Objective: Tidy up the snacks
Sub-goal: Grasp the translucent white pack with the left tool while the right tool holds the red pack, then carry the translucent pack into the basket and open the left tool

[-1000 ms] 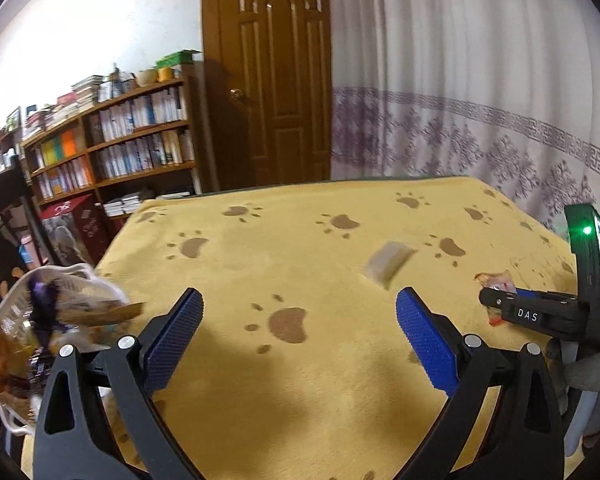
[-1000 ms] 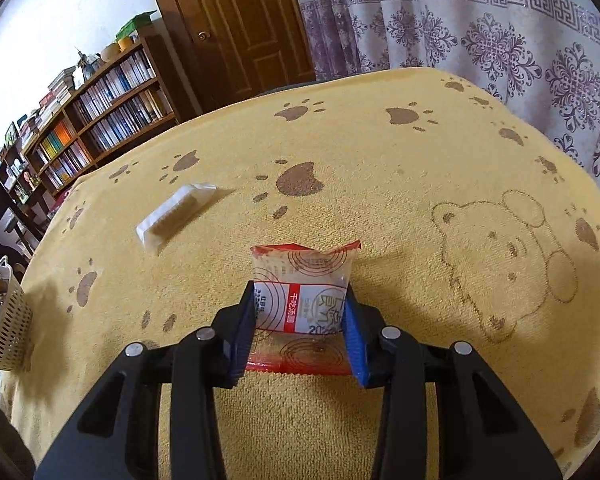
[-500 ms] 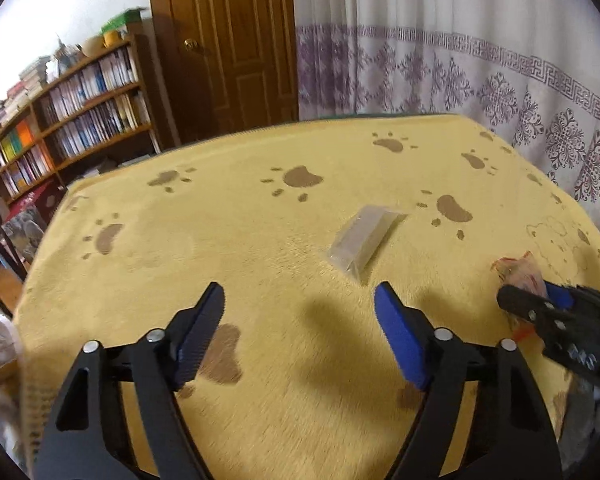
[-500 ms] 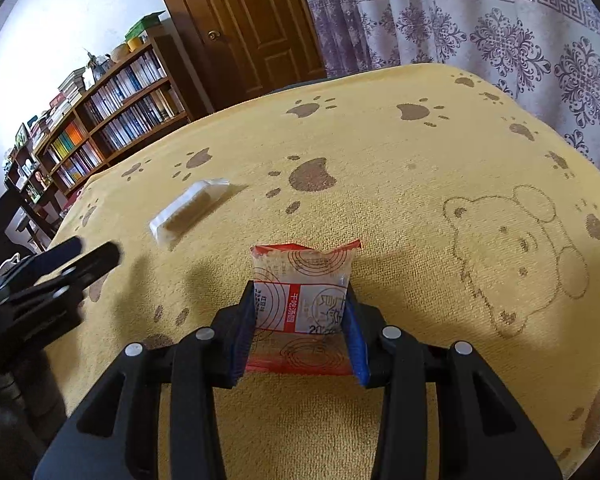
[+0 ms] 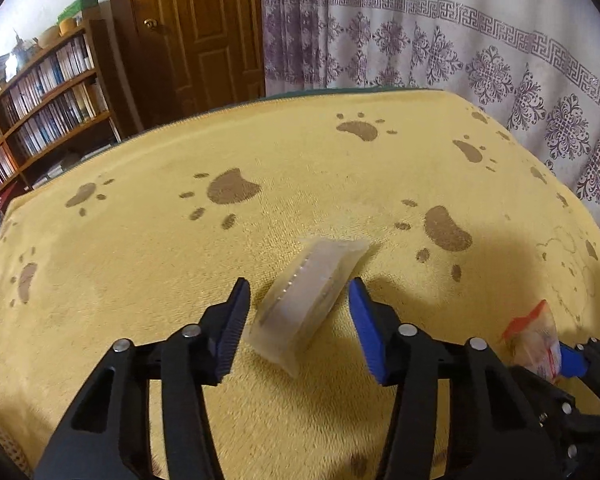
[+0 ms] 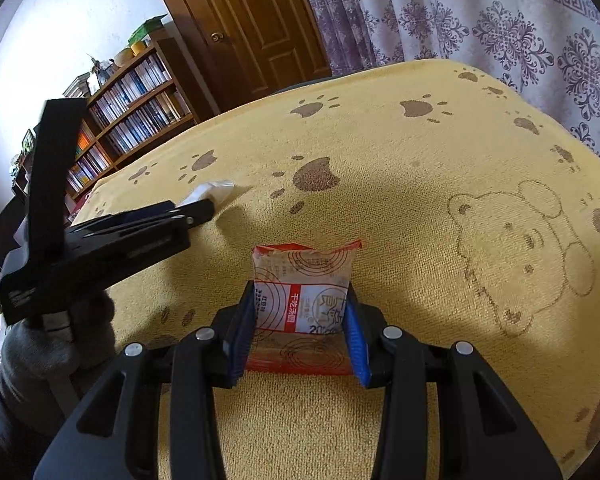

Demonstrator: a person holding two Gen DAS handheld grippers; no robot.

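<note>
A pale translucent snack packet [image 5: 308, 300] lies on the yellow paw-print cloth [image 5: 260, 152]. My left gripper [image 5: 300, 320] is open, with one blue pad on each side of the packet and a gap to each. In the right wrist view the left gripper [image 6: 192, 214] reaches in from the left, hiding most of the pale packet [image 6: 216, 190]. My right gripper [image 6: 300, 320] is shut on a red-and-white snack packet [image 6: 304, 280], held upright over the cloth. That same red-and-white packet [image 5: 534, 342] shows at the right in the left wrist view.
A bookshelf [image 5: 40, 96] stands beyond the table's far left edge, a wooden door [image 5: 204, 28] behind, and a patterned curtain [image 5: 460, 52] along the right side. A gloved hand [image 6: 40, 344] holds the left gripper. A bear drawing [image 6: 520, 248] marks the cloth at right.
My left gripper has swung away from the basket at the left and moved forward until its open fingers flank the pale packet. The right gripper keeps its hold on the red-and-white packet, barely moving.
</note>
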